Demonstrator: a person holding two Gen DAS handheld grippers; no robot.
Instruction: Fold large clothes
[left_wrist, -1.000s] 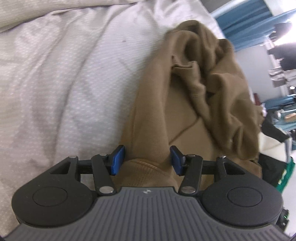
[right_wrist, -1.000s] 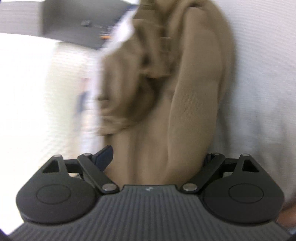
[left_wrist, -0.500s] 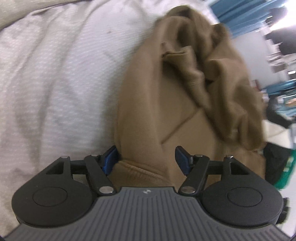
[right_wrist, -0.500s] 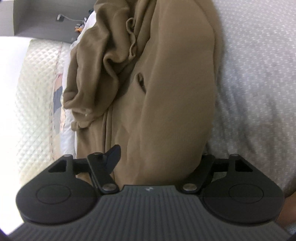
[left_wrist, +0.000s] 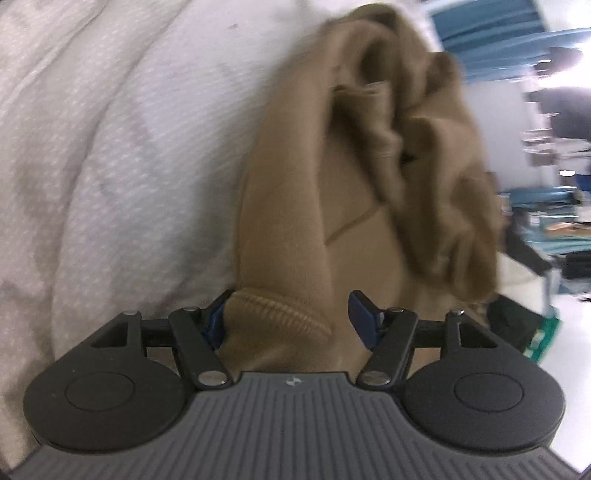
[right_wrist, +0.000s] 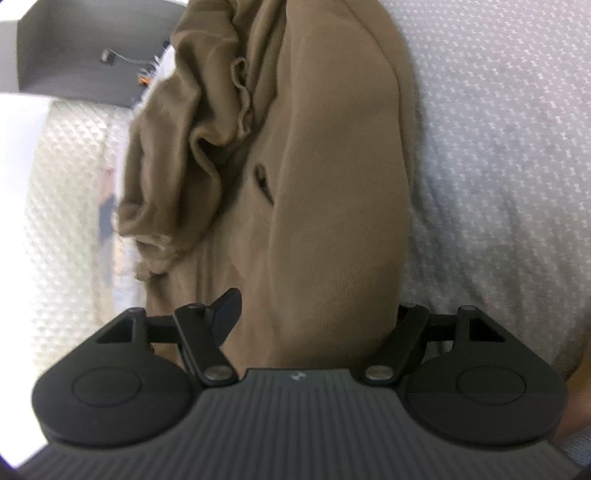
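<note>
brown sweatshirt (left_wrist: 369, 206) on white bedspread (left_wrist: 129, 147), between both jaws.

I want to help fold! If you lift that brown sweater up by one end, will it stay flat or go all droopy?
Probably droopy: the brown sweater already lies bunched in soft folds on the bedspread. It looks thick and fleecy with a ribbed hem, so it's likely a bit heavy and not slippery. The far end would likely sag and trail.
</note>
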